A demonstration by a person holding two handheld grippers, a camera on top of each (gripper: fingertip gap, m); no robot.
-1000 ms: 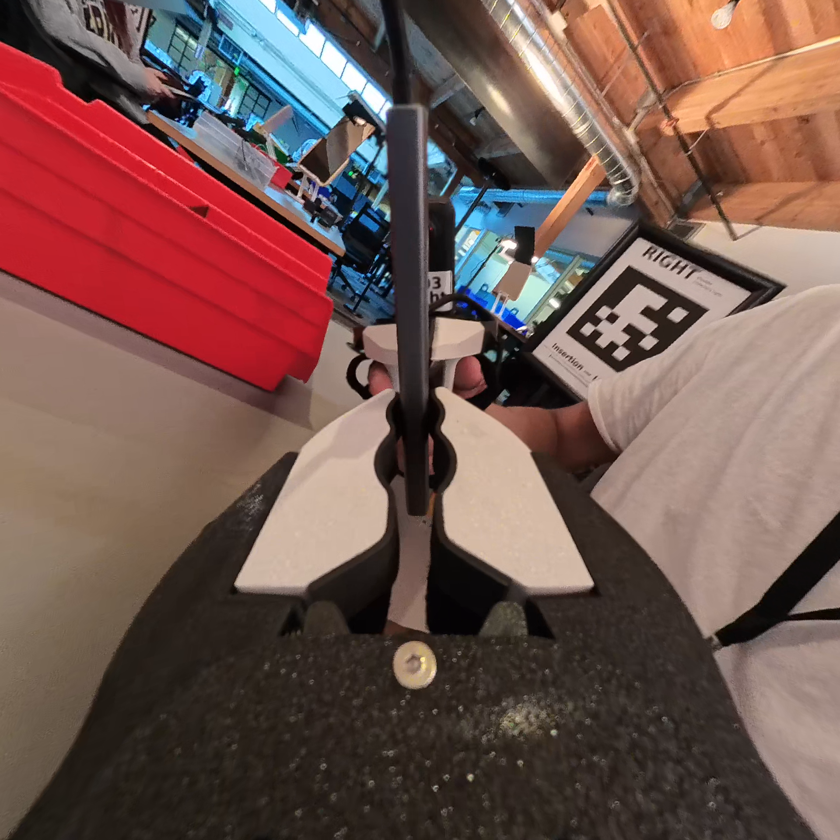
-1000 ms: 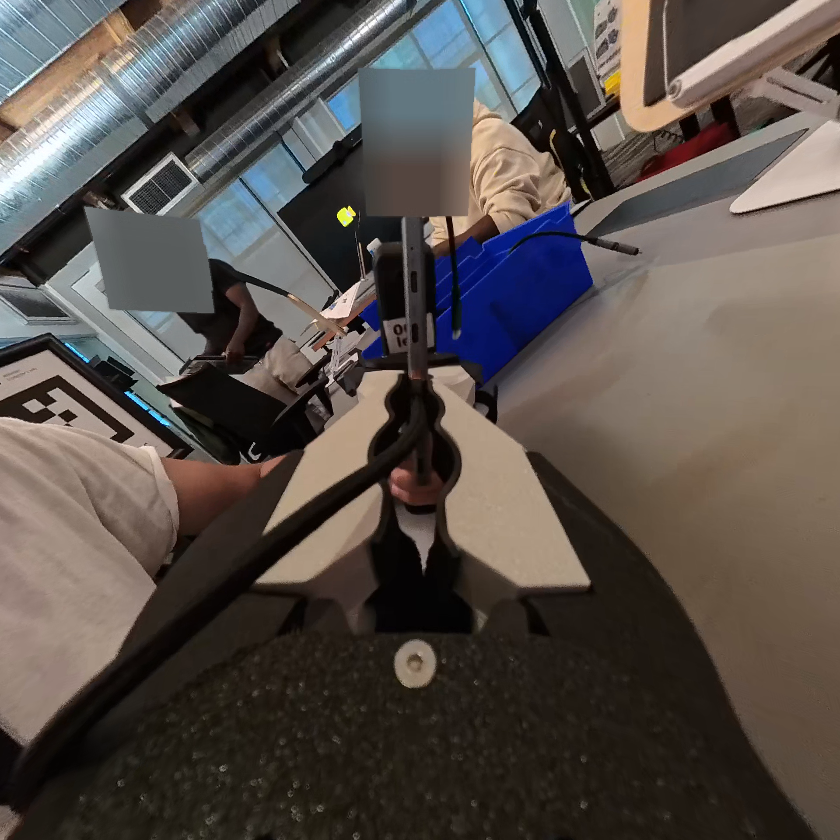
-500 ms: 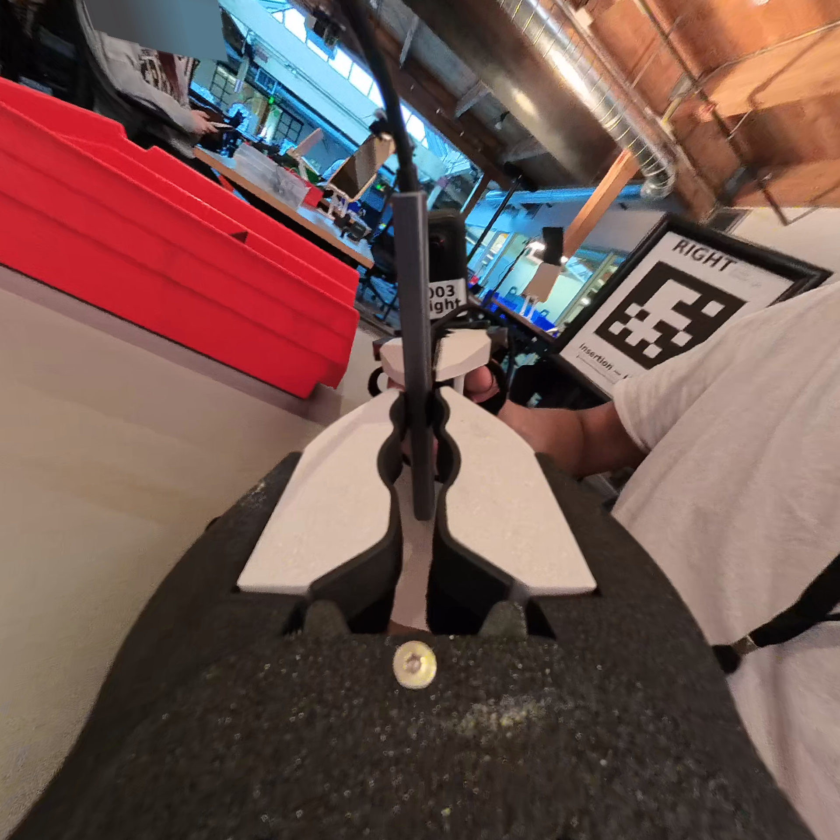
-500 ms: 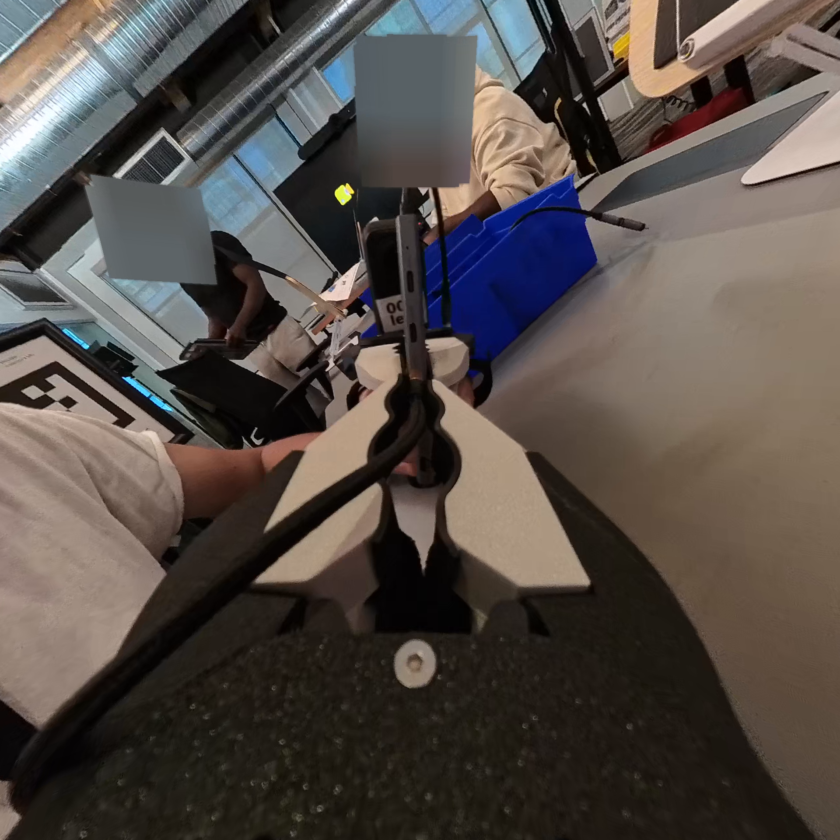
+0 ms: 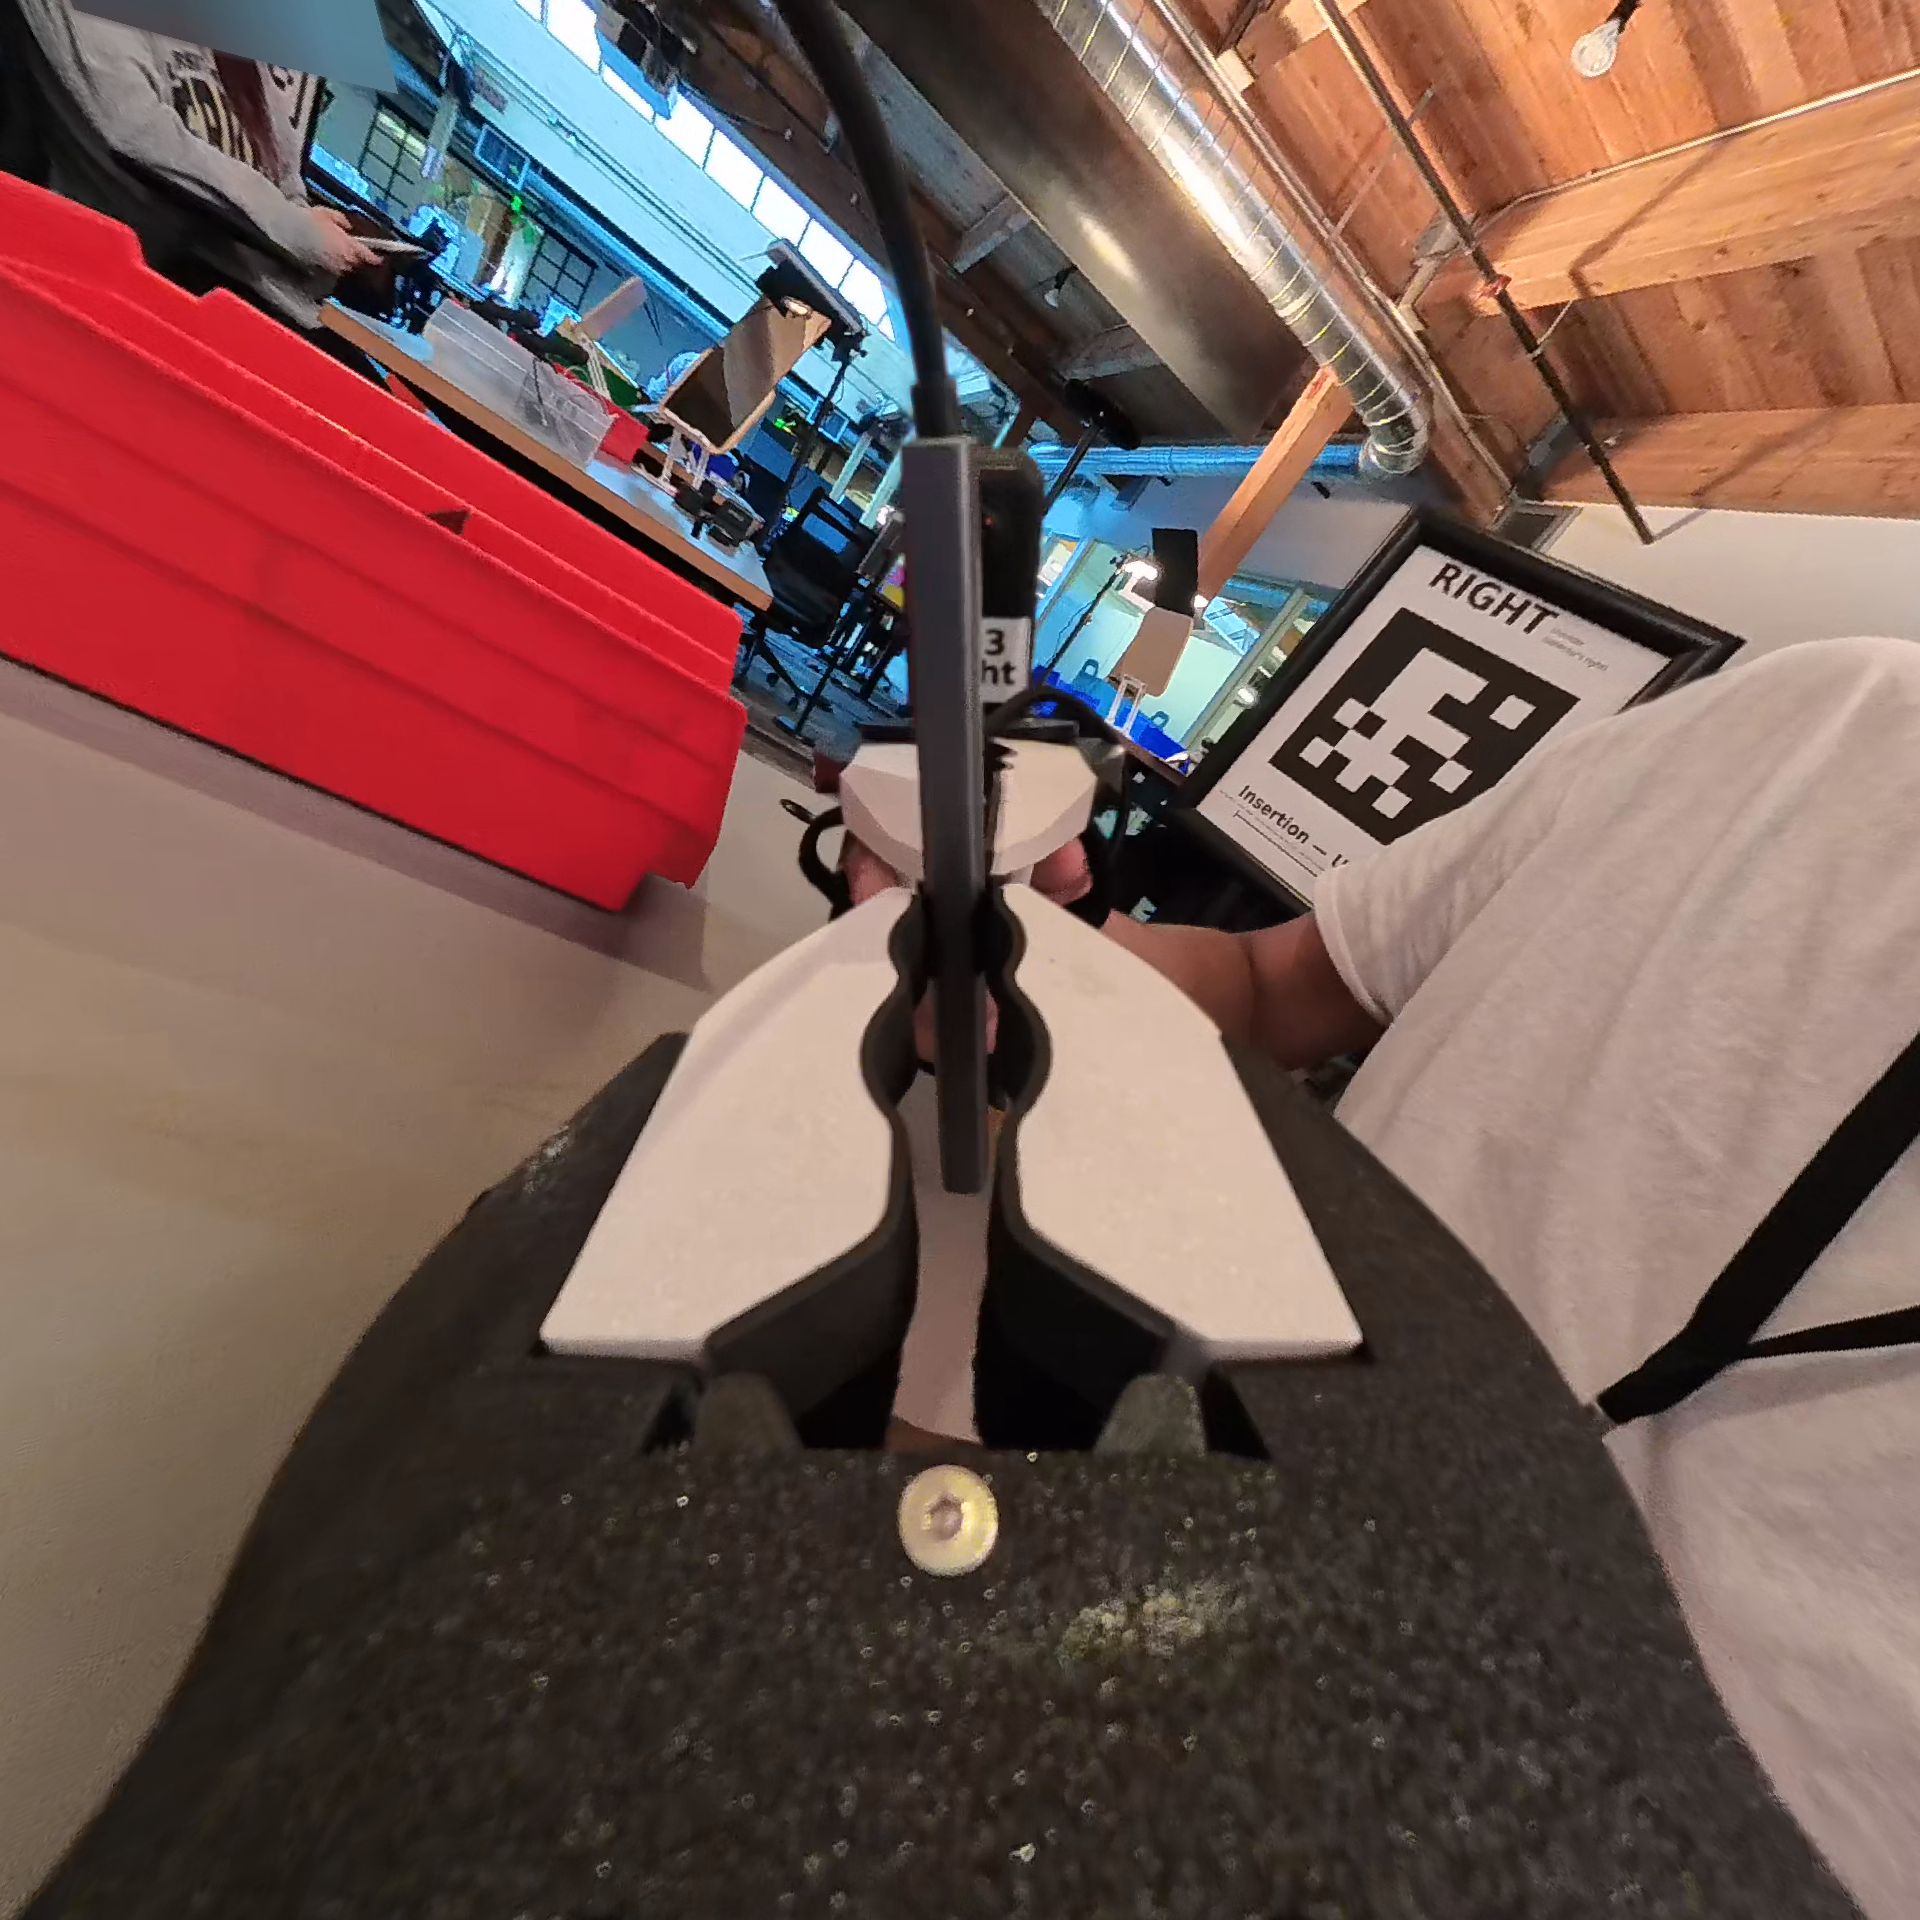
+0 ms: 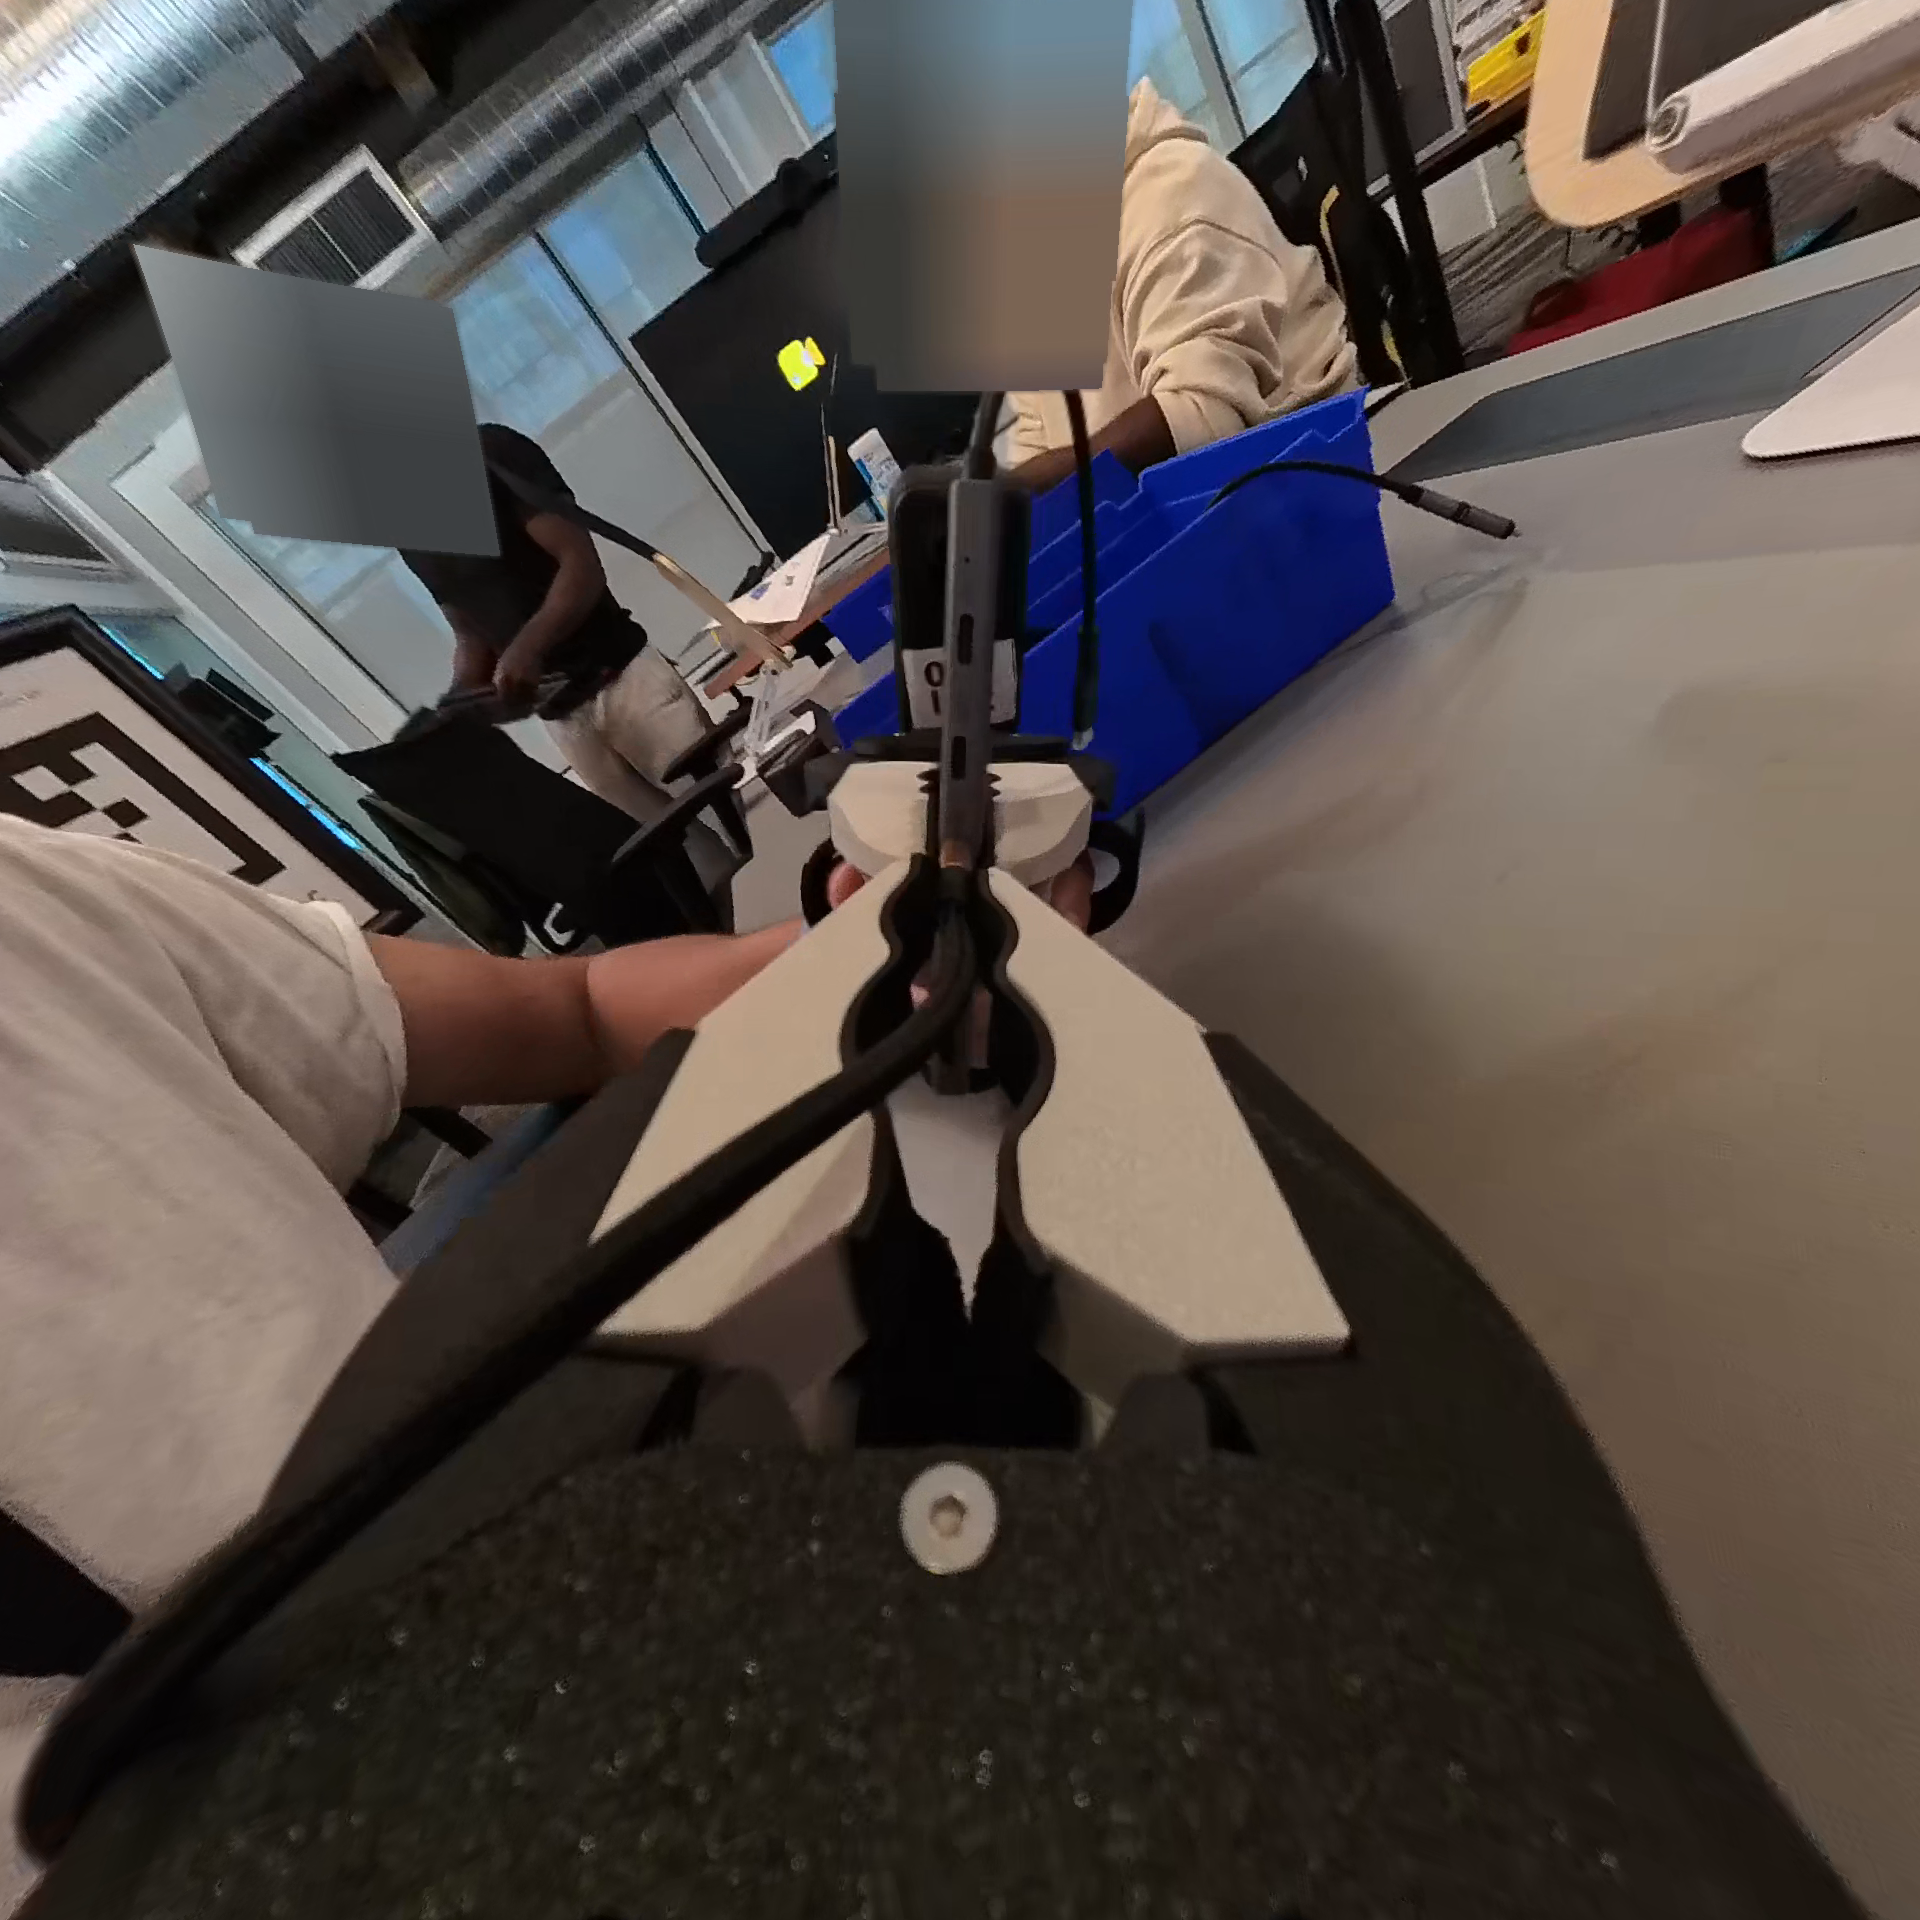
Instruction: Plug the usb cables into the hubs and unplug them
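A: Left gripper [image 5: 958, 1013]?
B: Clamped on a slim grey adapter [image 5: 951, 790], edge-on between the fingers; stiff, light, probably slick.
A: Right gripper [image 6: 954, 971]?
B: Closed round the black cable [image 6: 727, 1174] behind its plug, facing the adapter; bendy, best held near the plug.

Looks like a shared lab or maker-type workshop in a converted industrial building. Exposed silver ductwork [image 5: 1278, 239] runs under a wood plank ceiling [image 5: 1662, 208], big glass partitions [image 6: 623, 239] at the far side, long worktables [image 5: 582, 468] cluttered with gear, red [image 5: 343, 644] and blue [image 6: 1195, 613] parts bins on grey tabletops [image 6: 1558, 935], and a framed black-and-white marker board [image 5: 1434, 717] leaning by the wall.
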